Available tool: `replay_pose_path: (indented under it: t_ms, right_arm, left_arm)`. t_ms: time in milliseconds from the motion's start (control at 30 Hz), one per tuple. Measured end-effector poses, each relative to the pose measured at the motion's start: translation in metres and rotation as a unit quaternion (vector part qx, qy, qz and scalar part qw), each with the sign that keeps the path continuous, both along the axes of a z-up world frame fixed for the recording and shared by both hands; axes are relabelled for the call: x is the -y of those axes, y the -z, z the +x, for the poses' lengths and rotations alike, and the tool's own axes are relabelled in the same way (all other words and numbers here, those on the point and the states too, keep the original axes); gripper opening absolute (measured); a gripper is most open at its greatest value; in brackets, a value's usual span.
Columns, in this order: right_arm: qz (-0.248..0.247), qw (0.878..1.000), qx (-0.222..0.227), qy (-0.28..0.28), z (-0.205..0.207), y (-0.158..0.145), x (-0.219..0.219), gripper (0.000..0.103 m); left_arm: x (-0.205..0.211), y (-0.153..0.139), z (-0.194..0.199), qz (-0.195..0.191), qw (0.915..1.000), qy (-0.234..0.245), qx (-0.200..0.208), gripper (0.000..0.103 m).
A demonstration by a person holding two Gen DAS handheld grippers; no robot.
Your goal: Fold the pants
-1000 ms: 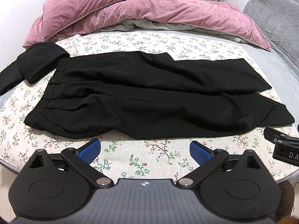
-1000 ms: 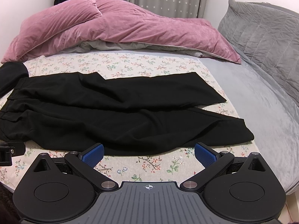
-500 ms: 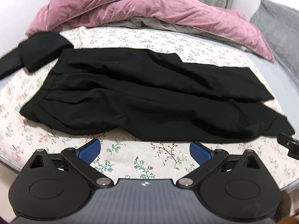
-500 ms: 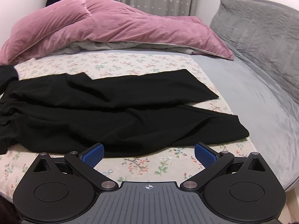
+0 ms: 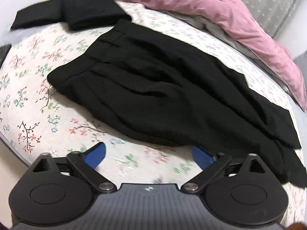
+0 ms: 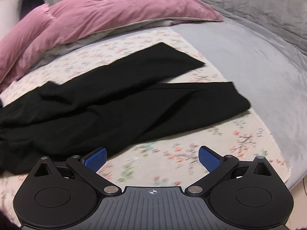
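Black pants [image 5: 153,88] lie flat on a floral sheet [image 5: 38,99], waistband at the left, legs running right. My left gripper [image 5: 149,156] is open and empty, just in front of the pants' near edge below the seat; its right pad touches or overlaps that edge. In the right wrist view the two pant legs [image 6: 134,95] spread apart toward their cuffs. My right gripper [image 6: 152,158] is open and empty over the floral sheet [image 6: 239,143], its left pad at the near leg's edge.
A second folded black garment [image 5: 76,13] lies beyond the waistband. A pink duvet [image 6: 92,21] is heaped along the far side, with a grey quilted headboard [image 6: 259,7] and grey bedsheet [image 6: 259,61] at the right. The bed edge is near both grippers.
Both grippers have moved forward and down toward the pants. The left has swung toward the waist end, the right toward the cuff end. Both stay open.
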State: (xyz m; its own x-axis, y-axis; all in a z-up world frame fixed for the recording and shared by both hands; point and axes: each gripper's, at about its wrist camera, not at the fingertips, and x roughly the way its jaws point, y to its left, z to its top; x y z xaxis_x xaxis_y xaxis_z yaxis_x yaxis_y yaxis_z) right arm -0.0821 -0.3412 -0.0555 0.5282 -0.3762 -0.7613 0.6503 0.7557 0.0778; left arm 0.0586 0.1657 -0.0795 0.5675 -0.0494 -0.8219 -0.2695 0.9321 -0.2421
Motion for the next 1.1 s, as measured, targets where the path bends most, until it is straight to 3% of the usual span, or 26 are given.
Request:
replay_pose_path:
  t_ms: [100,333,567,667,733,800,900,967,1100]
  right_arm:
    - [0.004,1.0,0.002,0.024,-0.003,0.003,0.03,0.093]
    - [0.07,0.993,0.043,0.082,0.004,0.011,0.104,0.069]
    - [0.125,0.983,0.054,0.123,0.045,0.03,0.147,0.059]
    - [0.129,0.981,0.036,0.139,0.061,0.041,0.155,0.041]
    - [0.133,0.981,0.026,0.141,0.067,0.048,0.157,0.017]
    - [0.123,0.982,0.021,0.139,0.067,0.05,0.155,0.0]
    - [0.111,0.983,0.028,0.143,0.055,0.041,0.15,0.0]
    - [0.095,0.984,0.033,0.144,0.042,0.031,0.145,0.0]
    - [0.06,0.988,0.034,0.14,0.01,0.008,0.129,0.0]
  left_arm:
    - [-0.017,0.01,0.006,-0.02,0.9997,-0.014,-0.002,0.094]
    - [-0.048,0.029,0.021,-0.066,0.9965,-0.05,0.008,0.078]
    - [-0.067,0.032,0.023,-0.099,0.9912,-0.086,0.019,0.065]
    - [-0.078,0.033,0.026,-0.102,0.9889,-0.105,0.023,0.061]
    - [-0.085,0.035,0.024,-0.111,0.9864,-0.118,0.027,0.058]
    - [-0.089,0.036,0.019,-0.125,0.9835,-0.127,0.033,0.052]
    - [-0.098,0.037,0.017,-0.15,0.978,-0.137,0.045,0.041]
    - [-0.101,0.037,0.015,-0.156,0.9766,-0.14,0.049,0.023]
    - [-0.102,0.03,0.007,-0.135,0.9788,-0.144,0.056,0.02]
